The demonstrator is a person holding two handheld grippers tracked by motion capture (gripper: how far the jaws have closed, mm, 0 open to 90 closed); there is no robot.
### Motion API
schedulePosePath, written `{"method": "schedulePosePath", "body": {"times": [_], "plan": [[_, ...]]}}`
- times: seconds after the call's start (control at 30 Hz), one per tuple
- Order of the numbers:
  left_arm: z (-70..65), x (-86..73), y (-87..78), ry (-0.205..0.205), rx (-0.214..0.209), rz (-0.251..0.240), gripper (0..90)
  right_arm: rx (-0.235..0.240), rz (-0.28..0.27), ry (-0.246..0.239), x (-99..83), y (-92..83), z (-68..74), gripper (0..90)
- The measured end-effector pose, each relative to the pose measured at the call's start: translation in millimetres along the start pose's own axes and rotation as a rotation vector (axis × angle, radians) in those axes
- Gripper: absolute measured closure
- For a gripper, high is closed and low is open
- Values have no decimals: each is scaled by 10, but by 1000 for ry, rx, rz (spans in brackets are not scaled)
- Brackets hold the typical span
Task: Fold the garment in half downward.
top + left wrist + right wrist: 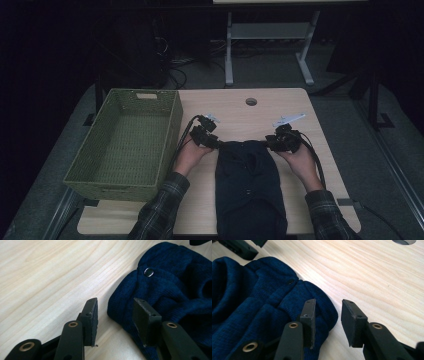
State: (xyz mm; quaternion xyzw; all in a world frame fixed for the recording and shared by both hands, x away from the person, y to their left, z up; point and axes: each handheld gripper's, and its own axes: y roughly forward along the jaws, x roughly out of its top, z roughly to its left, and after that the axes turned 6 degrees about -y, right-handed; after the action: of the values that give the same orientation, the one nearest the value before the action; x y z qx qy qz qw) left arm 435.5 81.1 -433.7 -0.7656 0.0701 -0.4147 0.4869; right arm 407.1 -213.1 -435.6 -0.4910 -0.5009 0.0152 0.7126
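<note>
A dark blue knitted garment (247, 185) lies folded on the wooden table (230, 107), running from the middle toward the near edge. My left gripper (216, 143) sits at its far left corner and my right gripper (272, 142) at its far right corner. In the left gripper view the left gripper (116, 315) is open, and the garment's corner (160, 290), with a metal snap (149, 272), reaches into the gap without being pinched. In the right gripper view the right gripper (329, 317) stands open too, the rounded edge of the garment (287, 297) lying just between its pads.
A green woven basket (125, 145) stands on the left part of the table, close to my left hand. A round cable hole (251, 101) is at the table's far middle. Cables trail from both grippers. A metal table frame (270, 35) stands on the floor beyond.
</note>
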Motion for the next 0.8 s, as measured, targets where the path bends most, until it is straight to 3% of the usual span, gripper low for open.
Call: {"method": "schedulePosePath", "body": {"times": [0.2, 0.33, 0.53, 0.8], "plan": [[28, -21, 120, 0, -13, 27, 525, 3, -19, 39, -30, 94, -69, 622], [15, -38, 187, 23, -9, 52, 513, 7, -10, 48, -63, 186, -85, 623], [7, -59, 208, 58, -5, 38, 524, 19, 17, 35, -104, 275, -83, 619], [22, -98, 218, 73, -22, 4, 543, 39, 32, 37, -128, 331, -62, 632]]}}
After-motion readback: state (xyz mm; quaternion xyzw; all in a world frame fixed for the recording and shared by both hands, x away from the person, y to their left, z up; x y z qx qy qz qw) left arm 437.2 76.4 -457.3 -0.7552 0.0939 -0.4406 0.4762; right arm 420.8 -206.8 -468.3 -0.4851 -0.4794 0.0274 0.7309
